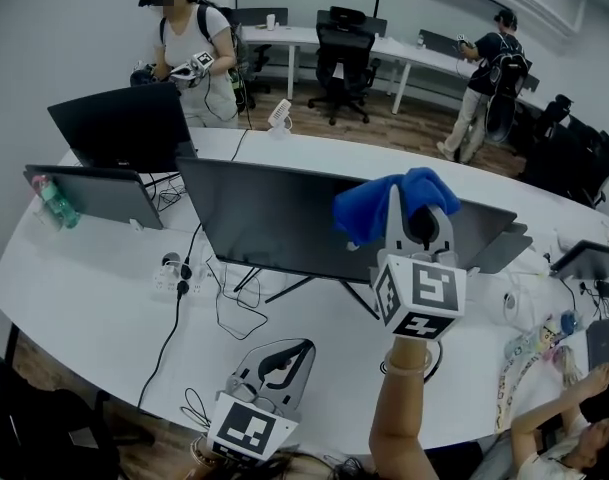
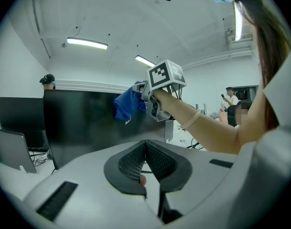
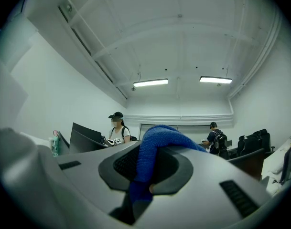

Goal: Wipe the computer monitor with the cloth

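At the top edge of the monitor [image 1: 264,223], jaws of the right gripper [image 1: 418,206] pinch the cloth [image 1: 369,208] — wiping looks barely begun. Jaws of the left gripper [image 1: 289,353] press together, empty.

One arm up, the other held low

The right gripper [image 1: 412,213] is lifted on a bare, upright forearm [image 1: 404,423] with a band [image 1: 408,365] at the wrist. Its jaws are clamped on a blue cloth [image 1: 369,208] that drapes over their tips. The left gripper [image 1: 284,356] sits low, close to the person's body, tilted up and to the right, with its jaws pressed together and nothing between them.
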Motion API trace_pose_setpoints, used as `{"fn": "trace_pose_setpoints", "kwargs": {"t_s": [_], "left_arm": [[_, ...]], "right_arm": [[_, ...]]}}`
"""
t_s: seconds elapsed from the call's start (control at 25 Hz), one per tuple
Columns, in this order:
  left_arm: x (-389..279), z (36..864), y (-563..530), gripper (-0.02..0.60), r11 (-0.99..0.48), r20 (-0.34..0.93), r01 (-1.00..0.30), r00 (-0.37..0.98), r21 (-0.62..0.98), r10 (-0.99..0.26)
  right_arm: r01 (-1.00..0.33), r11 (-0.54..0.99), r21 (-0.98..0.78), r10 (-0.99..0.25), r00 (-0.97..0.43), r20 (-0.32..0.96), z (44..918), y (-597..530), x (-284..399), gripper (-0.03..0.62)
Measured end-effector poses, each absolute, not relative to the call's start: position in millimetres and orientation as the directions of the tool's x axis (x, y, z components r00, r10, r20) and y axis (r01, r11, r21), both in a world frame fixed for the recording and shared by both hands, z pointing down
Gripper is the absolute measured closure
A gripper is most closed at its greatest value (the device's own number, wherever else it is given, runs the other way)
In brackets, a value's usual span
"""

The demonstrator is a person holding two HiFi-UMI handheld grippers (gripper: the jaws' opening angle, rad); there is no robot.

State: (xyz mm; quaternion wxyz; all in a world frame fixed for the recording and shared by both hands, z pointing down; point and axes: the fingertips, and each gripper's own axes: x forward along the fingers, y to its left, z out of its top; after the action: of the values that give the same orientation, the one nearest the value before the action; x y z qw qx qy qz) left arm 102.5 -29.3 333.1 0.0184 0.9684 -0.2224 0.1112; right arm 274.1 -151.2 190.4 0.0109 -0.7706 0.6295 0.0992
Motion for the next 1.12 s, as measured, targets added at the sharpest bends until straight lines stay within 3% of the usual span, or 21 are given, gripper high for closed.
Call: {"fn": "trace_pose_setpoints", "kwargs": {"t_s": [1.12], "left_arm": [[145.8, 318.3, 10.9, 0.572, -0.837, 0.173, -0.546, 0.823, -0.016, -0.540]], "right_arm": [[-0.980, -0.116, 0.164, -0.987, 0.095, -0.129, 193.8, -133.4, 299.6, 0.534]]}}
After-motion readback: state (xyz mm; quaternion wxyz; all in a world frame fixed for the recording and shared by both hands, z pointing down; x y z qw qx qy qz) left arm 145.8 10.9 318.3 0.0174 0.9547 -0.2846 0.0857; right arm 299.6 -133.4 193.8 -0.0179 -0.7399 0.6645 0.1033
